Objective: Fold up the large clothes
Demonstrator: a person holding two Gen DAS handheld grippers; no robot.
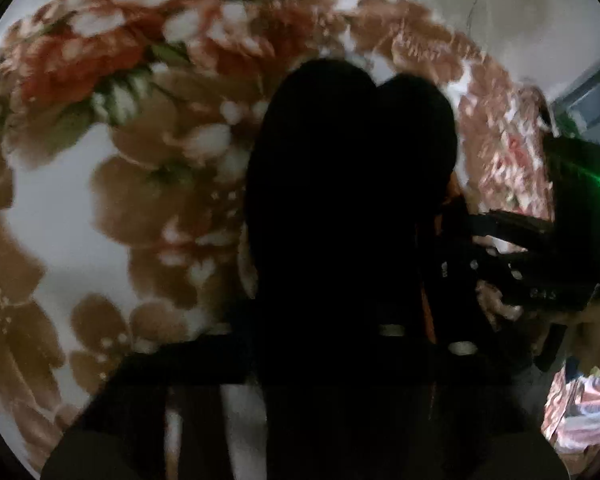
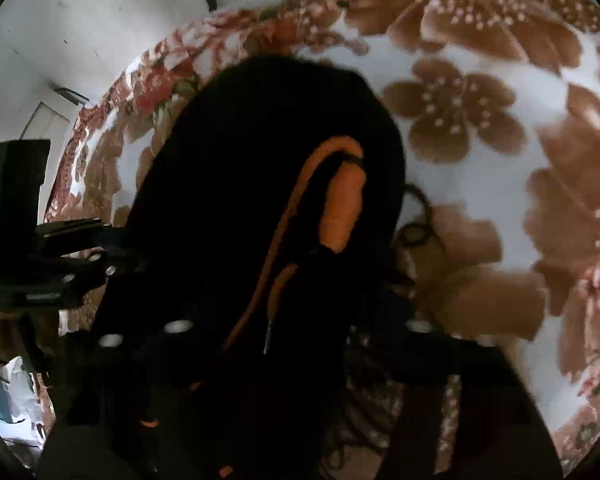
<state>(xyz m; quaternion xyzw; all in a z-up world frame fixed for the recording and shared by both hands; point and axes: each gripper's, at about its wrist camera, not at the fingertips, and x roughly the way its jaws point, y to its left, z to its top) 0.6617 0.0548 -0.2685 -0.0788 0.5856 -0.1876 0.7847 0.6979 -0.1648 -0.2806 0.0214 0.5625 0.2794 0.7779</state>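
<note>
A black garment (image 1: 340, 208) with orange trim hangs bunched in front of my left camera, above a floral bedspread (image 1: 100, 184). It covers my left gripper (image 1: 340, 344), which looks shut on it; the fingertips are hidden. In the right wrist view the same black garment (image 2: 240, 200) shows its orange stripe (image 2: 340, 200) and a dark drawstring (image 2: 416, 224). It drapes over my right gripper (image 2: 292, 344), which looks shut on it. The right gripper also shows in the left wrist view (image 1: 540, 264), close beside the left. The left gripper also shows in the right wrist view (image 2: 40, 256).
The brown, red and white floral bedspread (image 2: 480, 120) fills the space below. A white wall (image 2: 80, 20) and a doorway (image 2: 48, 124) lie beyond the bed. Crumpled items (image 2: 8, 404) lie at the lower left.
</note>
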